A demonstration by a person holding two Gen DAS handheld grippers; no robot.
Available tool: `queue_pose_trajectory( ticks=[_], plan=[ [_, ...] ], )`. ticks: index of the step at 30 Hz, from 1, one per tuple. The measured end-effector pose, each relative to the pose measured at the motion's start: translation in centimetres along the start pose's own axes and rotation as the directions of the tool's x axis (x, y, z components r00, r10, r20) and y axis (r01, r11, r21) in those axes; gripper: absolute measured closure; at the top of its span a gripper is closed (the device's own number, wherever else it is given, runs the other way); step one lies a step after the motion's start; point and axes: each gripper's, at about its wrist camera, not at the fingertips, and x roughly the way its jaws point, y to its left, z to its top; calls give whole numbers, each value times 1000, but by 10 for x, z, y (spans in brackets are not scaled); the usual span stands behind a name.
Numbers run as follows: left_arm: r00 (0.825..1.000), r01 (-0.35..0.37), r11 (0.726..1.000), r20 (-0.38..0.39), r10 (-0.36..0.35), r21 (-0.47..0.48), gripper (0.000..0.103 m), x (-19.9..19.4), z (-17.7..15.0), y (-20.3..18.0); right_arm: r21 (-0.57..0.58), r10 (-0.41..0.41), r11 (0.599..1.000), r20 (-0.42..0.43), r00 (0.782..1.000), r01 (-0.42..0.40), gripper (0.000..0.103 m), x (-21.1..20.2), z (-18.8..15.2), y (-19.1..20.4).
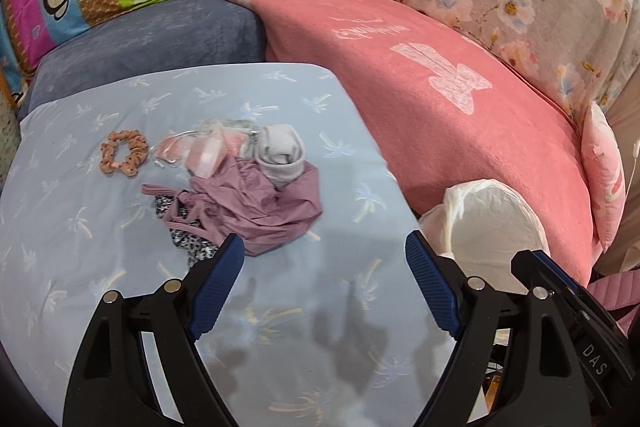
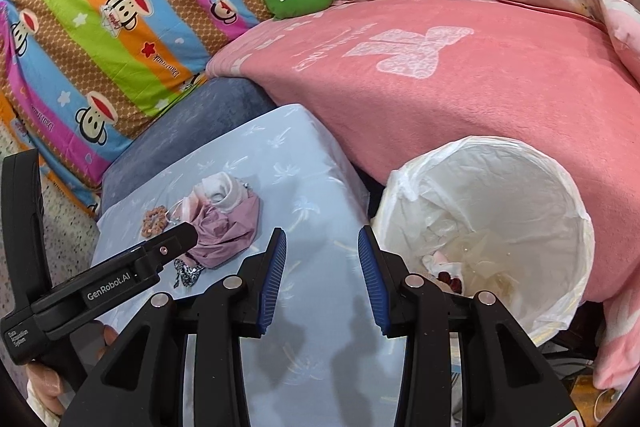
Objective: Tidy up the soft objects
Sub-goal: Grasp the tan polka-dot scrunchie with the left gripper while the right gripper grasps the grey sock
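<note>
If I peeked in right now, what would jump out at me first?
Probably the little heap of soft things in the middle of the pale blue palm-print cushion: a crumpled mauve cloth with a rolled white sock on top and an orange scrunchie lying apart to its left. Behind, the rainbow monkey-print bedding and the big pink blanket shout for attention. A bin with a white liner stands beside the cushion, on the right.

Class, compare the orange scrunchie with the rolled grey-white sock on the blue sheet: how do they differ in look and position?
The scrunchie is orange with dark dots and forms an open ring; the sock is plain grey-white, rolled into a bundle. The scrunchie lies flat and alone on the blue sheet, apart from the pile; the sock rests against the crumpled mauve garment. Both are small soft items that neither gripper touches.
</note>
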Motion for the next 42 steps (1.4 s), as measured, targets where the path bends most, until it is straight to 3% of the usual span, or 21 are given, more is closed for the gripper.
queue_pose_trajectory(
  ticks=[23, 27, 30, 42],
  plan=[
    [992, -123, 969, -25, 120, -214, 24, 5, 8, 128, -123, 57, 990, -87, 995, -67, 65, 57, -4, 88],
    [988, -154, 960, -29, 151, -235, 24, 10, 15, 149, -131, 63, 988, -105, 992, -76, 64, 75, 0, 103],
    [983, -181, 952, -30, 179, -246, 24, 15, 23, 167, -142, 59, 987, -109, 992, -75, 55, 90, 4, 113],
    [974, -226, 933, -74, 213, -281, 24, 53, 47, 214, -159, 44, 985, -145, 988, -67, 54, 157, 29, 144]
  ],
)
